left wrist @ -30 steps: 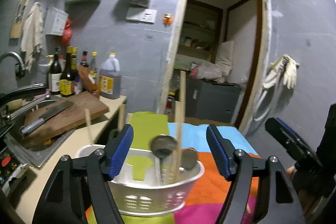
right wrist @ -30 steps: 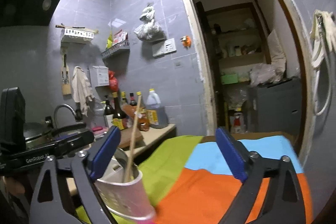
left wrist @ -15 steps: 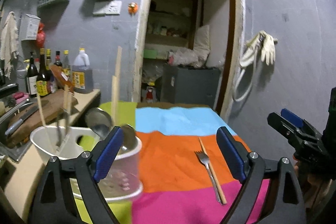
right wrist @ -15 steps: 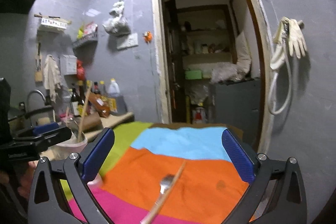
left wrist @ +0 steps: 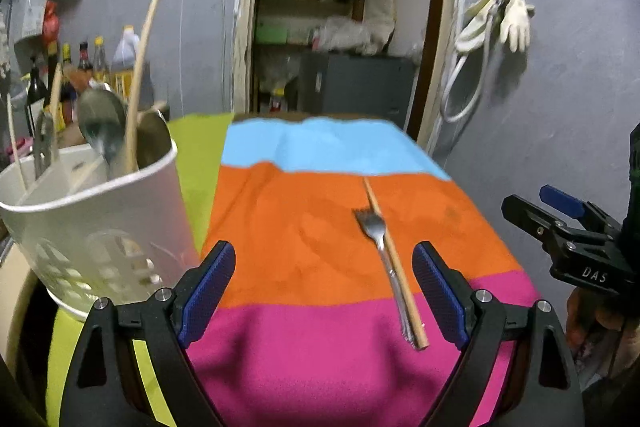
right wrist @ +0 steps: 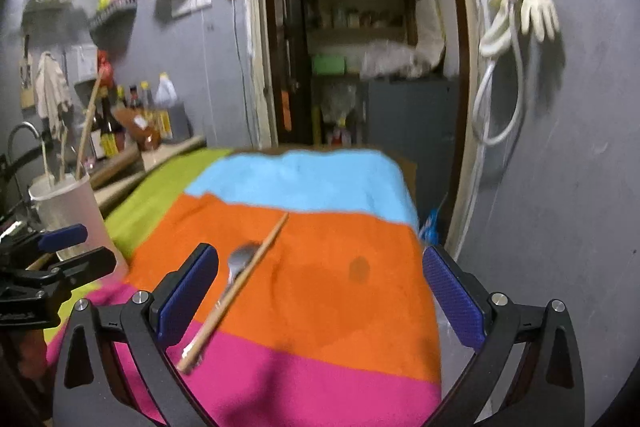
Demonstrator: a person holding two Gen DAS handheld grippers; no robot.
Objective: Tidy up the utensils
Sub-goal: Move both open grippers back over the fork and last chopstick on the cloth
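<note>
A metal fork [left wrist: 380, 259] and a wooden chopstick [left wrist: 394, 259] lie side by side on the striped cloth [left wrist: 304, 227], across the orange and pink bands. They also show in the right wrist view, fork [right wrist: 238, 263] and chopstick [right wrist: 240, 287]. A white utensil holder [left wrist: 100, 223] with spoons and chopsticks stands at the left on the green band. My left gripper [left wrist: 324, 291] is open and empty, just left of the fork. My right gripper [right wrist: 320, 299] is open and empty, to the right of the chopstick.
A counter with bottles [right wrist: 132, 115], a sink tap [right wrist: 20, 131] and a cutting board lies left of the table. An open doorway [left wrist: 332, 27] to a storeroom is behind. Gloves and a hose [right wrist: 520, 19] hang on the right wall. The table's right edge [right wrist: 428, 267] drops off.
Both grippers have swung right and moved over the table. The holder has slid to the left edge of both views. The fork and chopstick have come close in front.
</note>
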